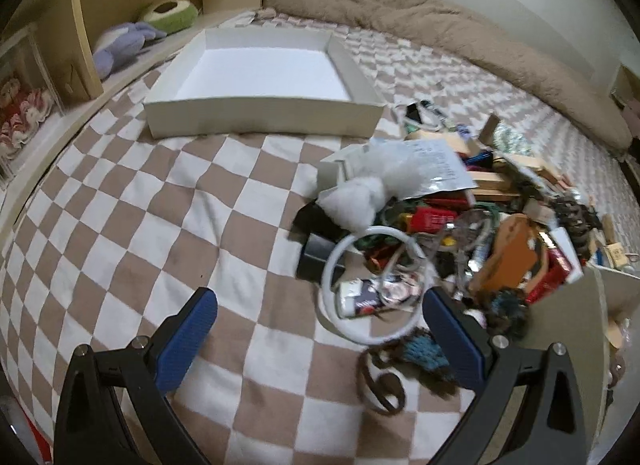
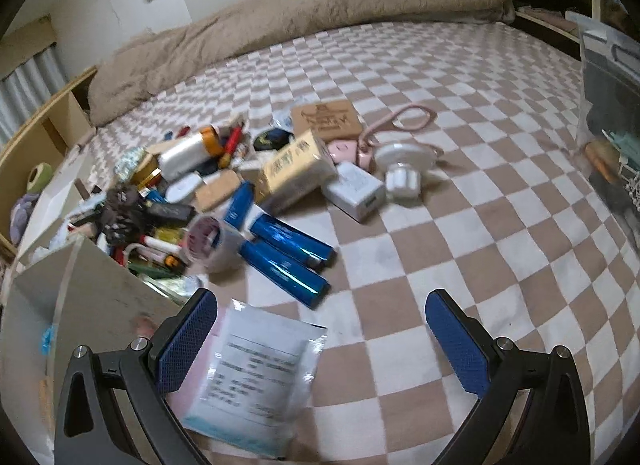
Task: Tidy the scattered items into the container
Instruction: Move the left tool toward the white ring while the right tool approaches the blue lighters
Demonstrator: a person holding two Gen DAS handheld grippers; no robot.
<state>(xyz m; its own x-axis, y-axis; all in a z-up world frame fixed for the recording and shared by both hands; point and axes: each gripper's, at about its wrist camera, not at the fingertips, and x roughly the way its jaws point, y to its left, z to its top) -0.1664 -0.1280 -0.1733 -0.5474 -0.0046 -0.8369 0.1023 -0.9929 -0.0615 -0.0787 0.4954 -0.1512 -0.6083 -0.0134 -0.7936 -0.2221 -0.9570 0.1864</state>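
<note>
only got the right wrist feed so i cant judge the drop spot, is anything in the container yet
observer: No. The white box is empty; its floor is bare.
operator: where does it sit
observer: On the checkered bedcover, next to the wooden shelf and apart from the pile.
operator: is the left gripper carrying something
observer: No. The left gripper has its jaws open with nothing between them.
operator: whats closest to it
observer: A white ring at the pile's near edge.
</note>
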